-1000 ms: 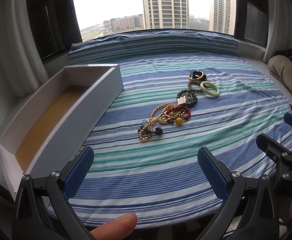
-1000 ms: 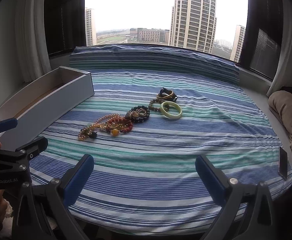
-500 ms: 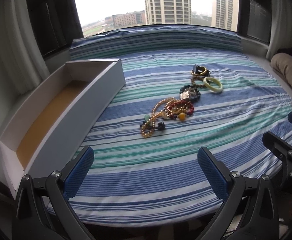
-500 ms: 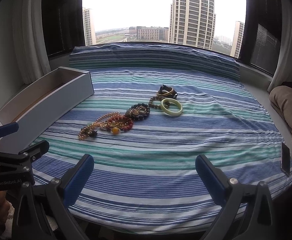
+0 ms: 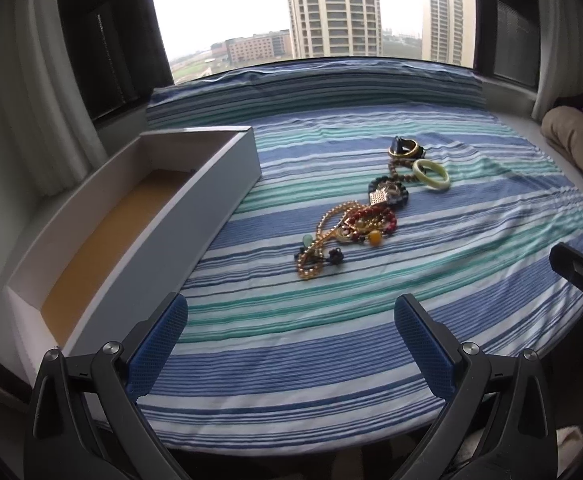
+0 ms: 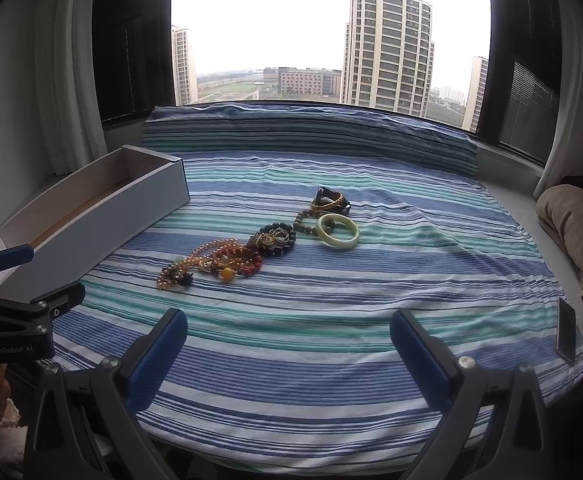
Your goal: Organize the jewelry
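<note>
A line of jewelry lies on the striped cloth: a gold bead chain point(image 5: 319, 236), a red bead bracelet point(image 5: 375, 220), a dark bead bracelet point(image 5: 389, 194), a pale green bangle point(image 5: 431, 175) and a gold and black bangle point(image 5: 405, 148). The same pieces show in the right wrist view, with the green bangle point(image 6: 337, 231) at the right. A long white box point(image 5: 131, 216) with a brown floor stands open at the left. My left gripper point(image 5: 291, 340) is open and empty, short of the jewelry. My right gripper point(image 6: 289, 344) is open and empty, also short of it.
The striped cloth point(image 6: 331, 320) covers a window seat with a bolster point(image 6: 311, 128) along the glass. A beige cushion point(image 6: 571, 220) lies at the right. A dark phone point(image 6: 566, 332) lies at the cloth's right edge. Curtains hang at both sides.
Both grippers have tilted up a little, so the jewelry and box sit lower in view. The finger at the bottom of the left wrist view has gone.
</note>
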A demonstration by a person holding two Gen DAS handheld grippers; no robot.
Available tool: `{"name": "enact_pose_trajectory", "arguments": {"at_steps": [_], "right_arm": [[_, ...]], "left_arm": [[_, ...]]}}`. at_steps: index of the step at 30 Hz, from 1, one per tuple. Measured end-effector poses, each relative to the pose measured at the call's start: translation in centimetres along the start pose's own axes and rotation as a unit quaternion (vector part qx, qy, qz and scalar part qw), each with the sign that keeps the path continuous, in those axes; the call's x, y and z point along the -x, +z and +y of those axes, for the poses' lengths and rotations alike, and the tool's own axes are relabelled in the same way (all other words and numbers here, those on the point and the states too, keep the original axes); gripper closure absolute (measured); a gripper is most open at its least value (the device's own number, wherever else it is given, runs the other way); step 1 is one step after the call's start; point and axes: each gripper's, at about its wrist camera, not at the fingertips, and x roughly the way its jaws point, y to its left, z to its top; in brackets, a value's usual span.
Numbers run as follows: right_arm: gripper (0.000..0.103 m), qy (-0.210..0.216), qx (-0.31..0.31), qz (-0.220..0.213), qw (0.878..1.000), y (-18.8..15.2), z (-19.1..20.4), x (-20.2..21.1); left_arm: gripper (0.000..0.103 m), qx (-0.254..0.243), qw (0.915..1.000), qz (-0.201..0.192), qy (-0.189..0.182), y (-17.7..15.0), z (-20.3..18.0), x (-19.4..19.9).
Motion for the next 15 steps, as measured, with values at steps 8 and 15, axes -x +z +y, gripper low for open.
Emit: {"name": "enact_pose_trajectory", "arguments": {"at_steps": [8, 15], "right_arm": [[0.0, 0.01, -0.01, 0.011, 1.0, -0.45, -0.52, -0.25], [0.0, 0.009, -0.008, 0.02, 1.0, -0.73, -0.29, -0.26]], "left_arm": [[0.0, -0.008, 1.0, 0.003, 0.004, 0.11, -0.61, -0.02], [0.0, -0.01, 0.9999, 0.006, -0.003, -0.02, -0.83, -0.1]]}}
